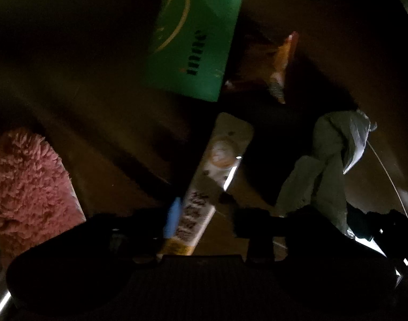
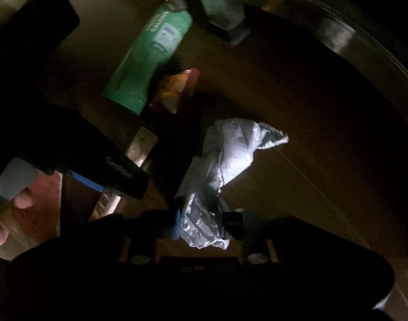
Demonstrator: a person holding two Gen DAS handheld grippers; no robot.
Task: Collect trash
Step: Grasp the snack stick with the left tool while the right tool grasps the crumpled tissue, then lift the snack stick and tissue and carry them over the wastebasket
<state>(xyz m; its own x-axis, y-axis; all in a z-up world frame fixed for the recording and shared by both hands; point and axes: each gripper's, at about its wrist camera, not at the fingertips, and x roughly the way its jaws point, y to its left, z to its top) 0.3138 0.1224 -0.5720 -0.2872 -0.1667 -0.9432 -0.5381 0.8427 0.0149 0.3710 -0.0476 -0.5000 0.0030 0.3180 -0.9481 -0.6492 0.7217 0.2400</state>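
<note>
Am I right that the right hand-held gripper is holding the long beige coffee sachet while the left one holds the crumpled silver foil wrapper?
Not quite: they are swapped. The right wrist view shows the right hand-held gripper holding the crumpled silver foil wrapper; the left hand-held gripper holds the long beige coffee sachet.

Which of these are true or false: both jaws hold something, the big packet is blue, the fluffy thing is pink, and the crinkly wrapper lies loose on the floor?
1. Each gripper holds a piece of trash. True: the left gripper pinches a long sachet, the right gripper a silver wrapper.
2. The big packet is blue. False: green.
3. The fluffy item is pink. True.
4. The silver wrapper lies loose. False: the jaws are closed on it.
</note>
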